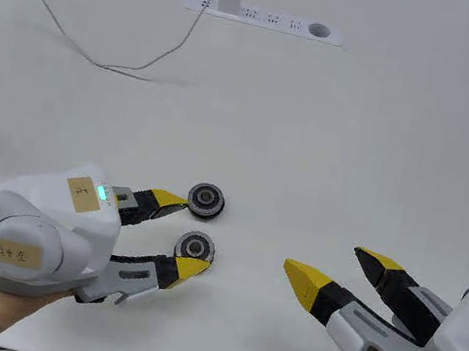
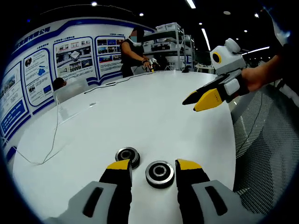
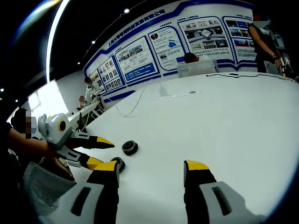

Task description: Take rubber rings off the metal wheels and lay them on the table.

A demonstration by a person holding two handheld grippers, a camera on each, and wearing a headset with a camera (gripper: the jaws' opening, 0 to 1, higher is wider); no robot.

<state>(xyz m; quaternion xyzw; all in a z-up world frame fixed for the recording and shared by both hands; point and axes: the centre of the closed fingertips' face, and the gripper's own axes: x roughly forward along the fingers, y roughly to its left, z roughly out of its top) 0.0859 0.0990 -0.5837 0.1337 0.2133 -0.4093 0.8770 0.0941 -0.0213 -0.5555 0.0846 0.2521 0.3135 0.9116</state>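
Head view: wheel [image 1: 196, 246] within left gripper [image 1: 186, 234]

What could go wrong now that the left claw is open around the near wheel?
1. The near wheel lies flat on the smooth table between the open jaws of the left claw; it may slide away when they close.
2. The far wheel sits close to one jaw tip and could be knocked.
3. The right claw is open and apart, so nothing steadies the wheel during the pull.
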